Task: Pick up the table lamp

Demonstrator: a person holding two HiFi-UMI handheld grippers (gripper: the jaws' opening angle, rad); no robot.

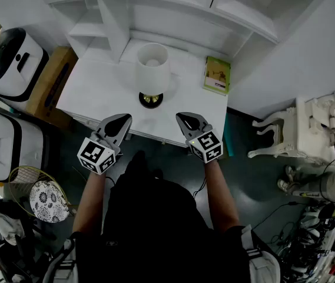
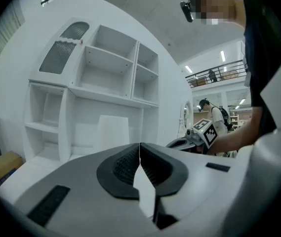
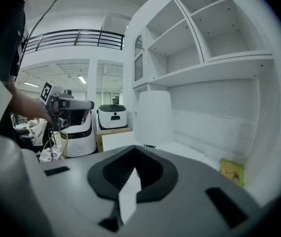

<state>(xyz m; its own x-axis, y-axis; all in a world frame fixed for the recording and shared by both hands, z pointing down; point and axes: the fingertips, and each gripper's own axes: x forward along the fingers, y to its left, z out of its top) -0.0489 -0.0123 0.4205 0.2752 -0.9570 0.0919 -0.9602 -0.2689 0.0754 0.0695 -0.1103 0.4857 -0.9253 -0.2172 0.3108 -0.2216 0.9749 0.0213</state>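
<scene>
Standing upright near the middle of the white surface (image 1: 90,90), the table lamp (image 1: 152,71) has a white shade over a dark round base. It sits just in front of the white shelf unit (image 1: 173,10). A green book (image 1: 216,75) lies flat to the lamp's right, apart from it. A cardboard box (image 1: 52,78) sits on the floor by the surface's left end. The left tool (image 1: 123,119) and the right tool (image 1: 183,118) hover side by side over the surface's near edge, short of the lamp. Each has its jaws pressed together with nothing between them.
</scene>
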